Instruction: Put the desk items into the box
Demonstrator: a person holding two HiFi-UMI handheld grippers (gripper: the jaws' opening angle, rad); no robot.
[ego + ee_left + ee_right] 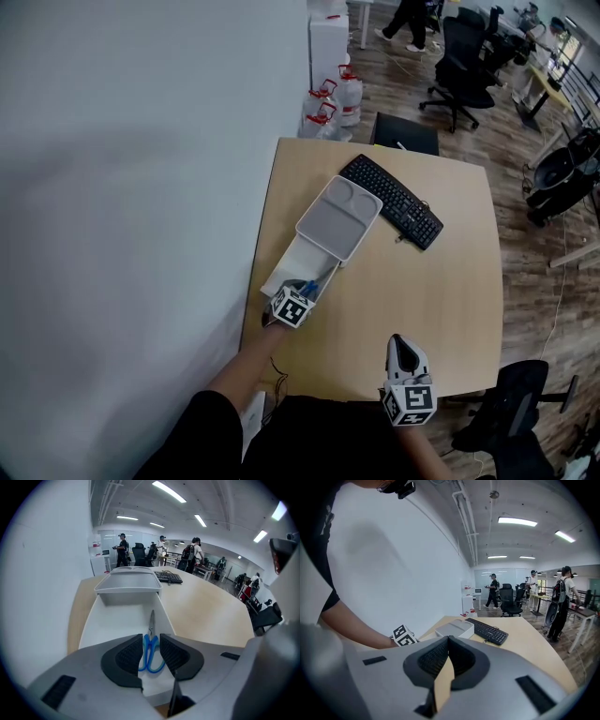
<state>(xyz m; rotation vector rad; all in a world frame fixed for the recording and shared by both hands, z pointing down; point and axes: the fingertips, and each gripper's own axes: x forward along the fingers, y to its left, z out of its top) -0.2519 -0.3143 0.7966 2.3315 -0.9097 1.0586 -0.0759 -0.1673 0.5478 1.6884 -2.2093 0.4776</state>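
Observation:
A white open box [284, 272] [112, 620] stands at the desk's left edge, and its grey lid [338, 217] [127, 581] rests across the far end. Blue-handled scissors [151, 645] lie inside the box along the right wall, blades pointing away. My left gripper [304, 291] [151, 637] hovers over the box's near end, its jaws a little apart just above the scissor handles, gripping nothing. My right gripper [399, 343] [449, 642] hangs over the desk's near edge, jaws shut and empty. A black keyboard [392, 200] [486, 630] lies on the desk beyond the lid.
The wooden desk [422, 281] stands against a white wall [141, 169] on the left. Office chairs [461, 58] and water jugs [330, 103] stand on the floor past the desk's far edge. People walk about far off in the gripper views.

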